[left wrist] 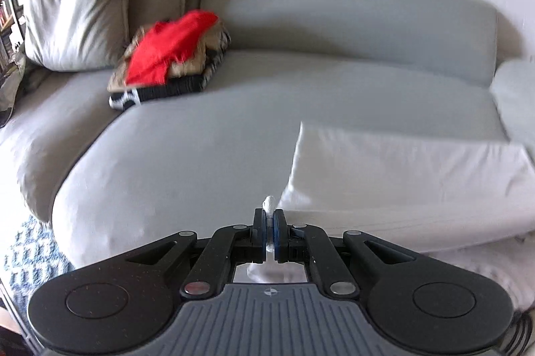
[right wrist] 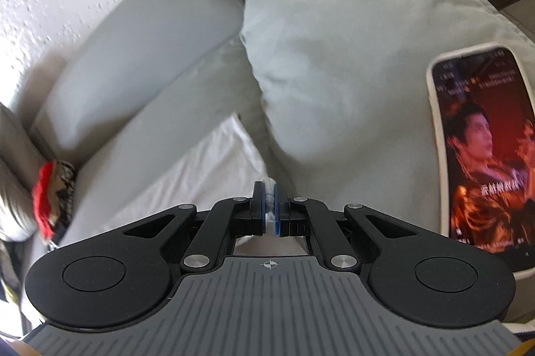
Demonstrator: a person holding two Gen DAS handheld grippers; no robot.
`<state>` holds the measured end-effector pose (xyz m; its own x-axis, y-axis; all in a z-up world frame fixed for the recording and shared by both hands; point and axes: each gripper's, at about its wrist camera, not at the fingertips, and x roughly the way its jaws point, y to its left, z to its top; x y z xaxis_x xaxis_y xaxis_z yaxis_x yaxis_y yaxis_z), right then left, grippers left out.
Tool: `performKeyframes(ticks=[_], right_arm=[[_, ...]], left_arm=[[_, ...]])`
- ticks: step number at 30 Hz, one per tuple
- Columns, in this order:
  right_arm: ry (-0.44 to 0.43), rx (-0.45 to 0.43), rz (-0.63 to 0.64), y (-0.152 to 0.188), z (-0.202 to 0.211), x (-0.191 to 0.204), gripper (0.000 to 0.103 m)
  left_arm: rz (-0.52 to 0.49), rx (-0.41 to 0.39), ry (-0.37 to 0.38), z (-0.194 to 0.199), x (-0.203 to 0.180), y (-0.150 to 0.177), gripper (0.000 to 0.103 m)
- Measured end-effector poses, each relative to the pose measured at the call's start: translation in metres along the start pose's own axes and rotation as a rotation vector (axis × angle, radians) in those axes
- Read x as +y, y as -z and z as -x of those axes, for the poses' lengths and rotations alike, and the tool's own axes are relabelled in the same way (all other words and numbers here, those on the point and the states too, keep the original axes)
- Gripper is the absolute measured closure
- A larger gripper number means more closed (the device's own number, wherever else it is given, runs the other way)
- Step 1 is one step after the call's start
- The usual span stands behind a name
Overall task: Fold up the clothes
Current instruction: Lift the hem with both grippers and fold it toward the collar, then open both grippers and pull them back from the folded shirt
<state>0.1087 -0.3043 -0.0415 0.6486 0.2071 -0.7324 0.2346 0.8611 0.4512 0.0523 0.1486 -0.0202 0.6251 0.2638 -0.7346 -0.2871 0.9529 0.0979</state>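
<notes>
A white garment [left wrist: 401, 175] lies partly folded on the grey sofa seat [left wrist: 187, 155], to the right in the left wrist view. My left gripper [left wrist: 269, 217] is shut on its near left edge, a white tuft poking out between the pads. In the right wrist view the same white garment [right wrist: 200, 168] spreads ahead to the left, and my right gripper [right wrist: 269, 192] is shut on a bunched edge of it, close to a large grey cushion [right wrist: 334, 55].
A stack of folded clothes with a red piece on top [left wrist: 170, 55] sits at the sofa's back left, also in the right wrist view [right wrist: 50, 199]. Grey pillows [left wrist: 77, 11] lean behind it. A phone with a lit screen [right wrist: 485, 155] rests against the cushion. A patterned rug [left wrist: 30, 255] lies below.
</notes>
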Motion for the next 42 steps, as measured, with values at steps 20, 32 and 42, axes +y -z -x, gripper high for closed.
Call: performKeyframes(ticks=[20, 32, 42], right_arm=[[-0.120, 0.282, 0.332, 0.138, 0.017, 0.094, 0.048], [-0.124, 0.334, 0.277, 0.142, 0.006, 0.075, 0.048], [-0.149, 0.333, 0.282, 0.135, 0.008, 0.080, 0.048]], left_arm=[[-0.177, 0.018, 0.149, 0.062, -0.082, 0.045, 0.041], [-0.278, 0.097, 0.188, 0.038, -0.117, 0.076, 0.034], [-0.290, 0.245, 0.230, 0.020, -0.120, 0.081, 0.034]])
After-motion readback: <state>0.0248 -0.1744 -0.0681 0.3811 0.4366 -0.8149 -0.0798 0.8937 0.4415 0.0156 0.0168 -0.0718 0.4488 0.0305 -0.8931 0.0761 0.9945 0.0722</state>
